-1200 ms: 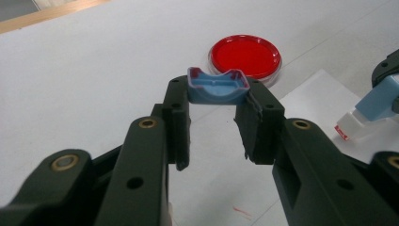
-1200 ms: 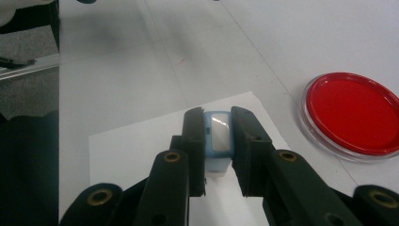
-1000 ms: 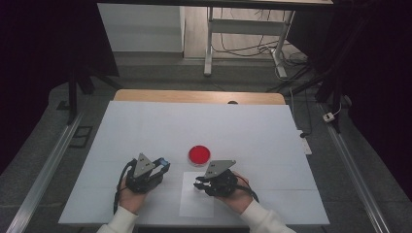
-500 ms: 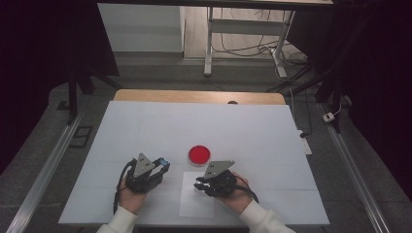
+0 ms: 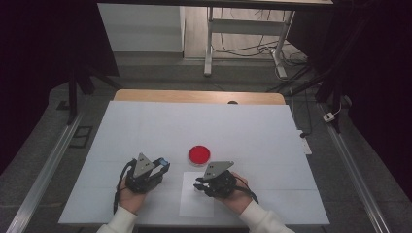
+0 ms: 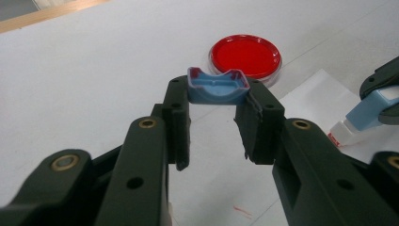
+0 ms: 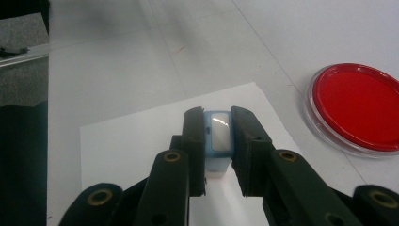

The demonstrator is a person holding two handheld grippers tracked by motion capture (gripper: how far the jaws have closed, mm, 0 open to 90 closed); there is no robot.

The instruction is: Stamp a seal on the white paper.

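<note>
My left gripper (image 5: 162, 166) (image 6: 217, 101) is shut on a small blue cap (image 6: 217, 87), held across its tips just above the white table (image 5: 194, 121). My right gripper (image 5: 198, 185) (image 7: 217, 123) is shut on a light-blue applicator body (image 7: 217, 137) over a white paper sheet (image 5: 197, 199) (image 7: 136, 146). In the left gripper view that body (image 6: 371, 110) points its white, red-marked tip down toward the paper (image 6: 315, 96). A round clear dish with red filling (image 5: 199, 154) (image 6: 244, 55) (image 7: 360, 106) sits just beyond both grippers.
A wooden strip (image 5: 199, 96) runs along the table's far edge. Metal rails (image 5: 43, 170) flank the table on the floor. A white frame with cables (image 5: 243, 29) stands beyond the table. Wide bare tabletop lies left, right and behind the dish.
</note>
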